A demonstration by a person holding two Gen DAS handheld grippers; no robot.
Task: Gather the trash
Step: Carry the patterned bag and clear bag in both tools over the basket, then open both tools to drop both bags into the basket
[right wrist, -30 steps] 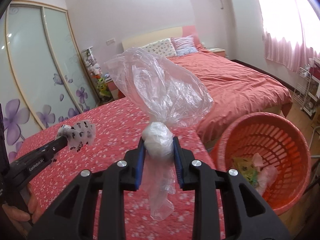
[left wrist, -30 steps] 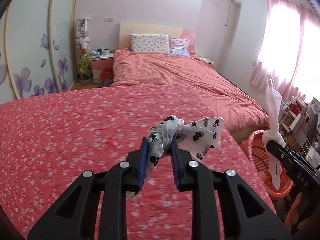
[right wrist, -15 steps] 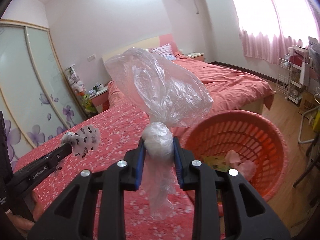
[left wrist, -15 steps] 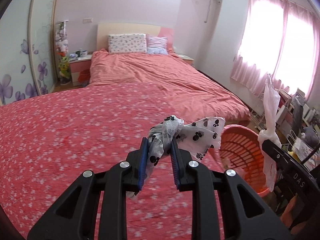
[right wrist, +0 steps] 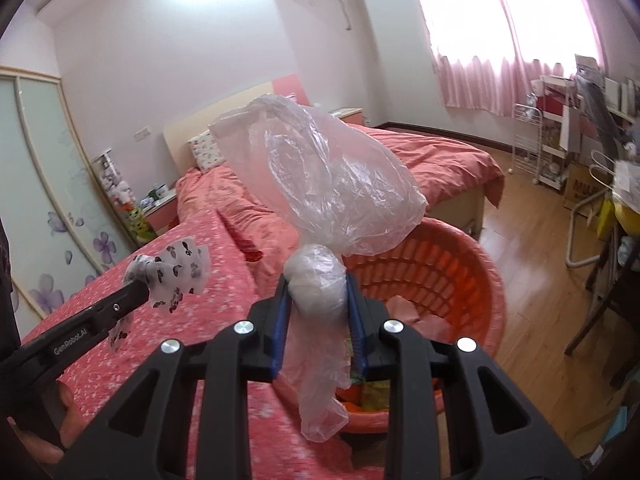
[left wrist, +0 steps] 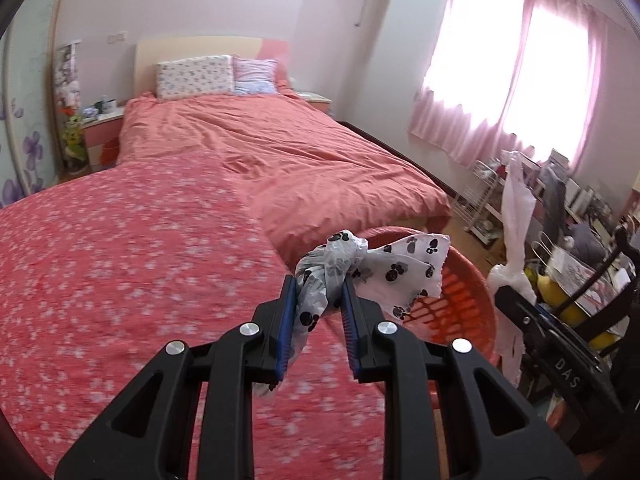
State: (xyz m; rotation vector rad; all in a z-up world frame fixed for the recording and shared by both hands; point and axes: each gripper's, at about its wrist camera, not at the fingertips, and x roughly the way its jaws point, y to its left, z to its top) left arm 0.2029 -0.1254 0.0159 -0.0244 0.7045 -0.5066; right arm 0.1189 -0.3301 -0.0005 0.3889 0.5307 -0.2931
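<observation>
My left gripper (left wrist: 318,282) is shut on a crumpled white bag with black paw prints (left wrist: 384,266), held over the corner of the flowered red bedspread (left wrist: 120,272). Just beyond it lies the orange plastic basket (left wrist: 464,300). My right gripper (right wrist: 316,282) is shut on the knotted neck of a clear plastic bag (right wrist: 332,184) that balloons above the jaws. The orange basket (right wrist: 452,264) stands right behind it, with pink and yellow scraps inside. In the right wrist view the left gripper (right wrist: 138,280) with the paw-print bag (right wrist: 176,272) is at the left.
A second bed with a plain red cover (left wrist: 280,156) runs toward the headboard and pillows. Wooden floor (right wrist: 532,248) lies right of the basket. A white wire rack (right wrist: 536,152), a chair (right wrist: 592,224) and cluttered shelves stand under the pink curtains (left wrist: 512,80).
Both grippers have swung to the right with their bags still held. The orange basket now sits directly ahead of each and looks closer. The grips are unchanged.
</observation>
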